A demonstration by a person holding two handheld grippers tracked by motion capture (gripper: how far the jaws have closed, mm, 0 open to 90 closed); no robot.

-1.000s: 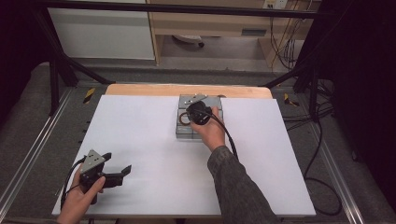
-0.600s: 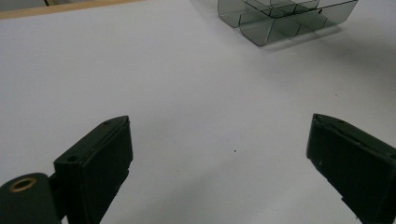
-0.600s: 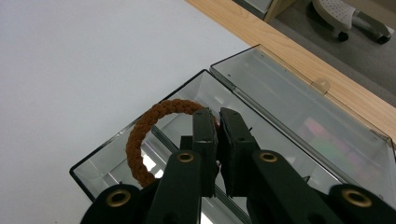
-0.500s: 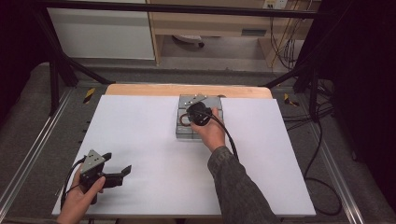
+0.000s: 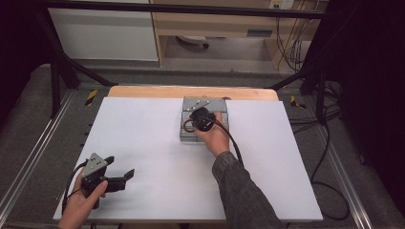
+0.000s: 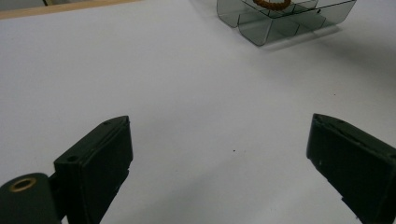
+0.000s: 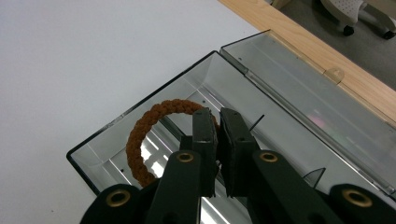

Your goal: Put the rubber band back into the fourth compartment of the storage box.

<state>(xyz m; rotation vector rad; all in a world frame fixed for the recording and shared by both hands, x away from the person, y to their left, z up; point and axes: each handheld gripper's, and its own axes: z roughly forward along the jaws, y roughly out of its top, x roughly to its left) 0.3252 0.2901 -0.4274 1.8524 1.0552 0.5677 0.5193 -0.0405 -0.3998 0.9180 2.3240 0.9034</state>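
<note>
Two tools: right tool (image 7: 217, 122) pinches brown ring (image 7: 140, 135) (no legible writing).

High view overhead, facing forward-down on table (image 5: 143, 143); both gripper views low, close, sharing clear box (image 6: 285, 18).

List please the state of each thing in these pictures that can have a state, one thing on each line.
Clear box: lid open, laid back flat.
Brown braided ring: inside the box, pinched at one side.
Right gripper: shut on the ring, jaws nearly together.
Left gripper: open, jaws wide apart, holding nothing, above the white table.
</note>
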